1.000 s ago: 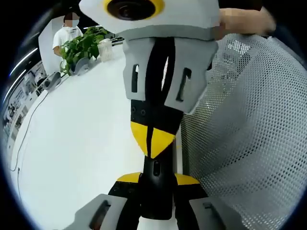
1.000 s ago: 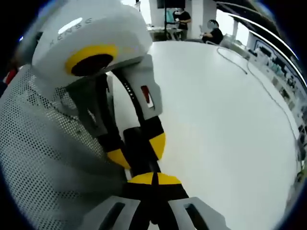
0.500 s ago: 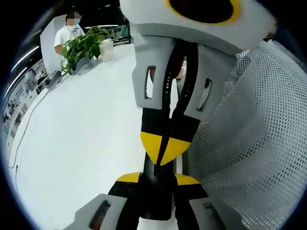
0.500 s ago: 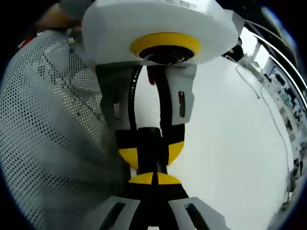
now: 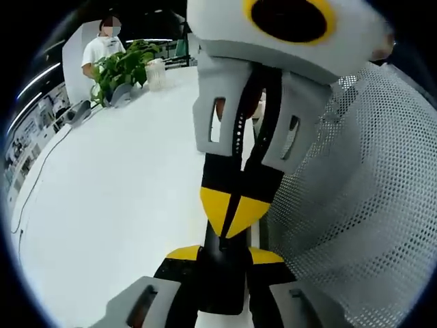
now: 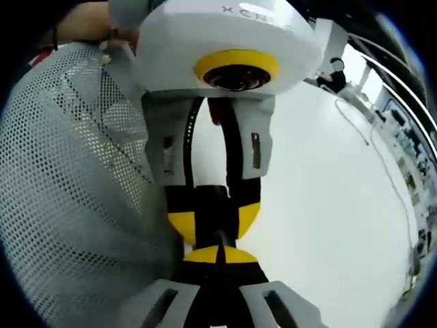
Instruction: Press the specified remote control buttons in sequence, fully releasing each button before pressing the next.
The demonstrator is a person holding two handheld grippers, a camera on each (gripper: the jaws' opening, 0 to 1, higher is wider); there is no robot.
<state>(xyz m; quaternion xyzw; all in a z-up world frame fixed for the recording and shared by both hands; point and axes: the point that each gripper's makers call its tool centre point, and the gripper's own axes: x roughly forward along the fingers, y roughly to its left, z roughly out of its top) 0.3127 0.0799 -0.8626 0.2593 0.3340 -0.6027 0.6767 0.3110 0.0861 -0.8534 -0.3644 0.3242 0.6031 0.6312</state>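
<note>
in the left gripper view my left gripper [image 5: 217,256] is clamped on a dark remote control [image 5: 220,277], and my right gripper [image 5: 233,217], jaws together, meets its far end tip-first. in the right gripper view the remote control [image 6: 216,212] sits in the left gripper [image 6: 213,229]. it is above the white table [image 5: 109,198], beside a grey mesh sleeve [image 5: 362,205]; a potted plant [image 5: 123,65] stands far off.
</note>
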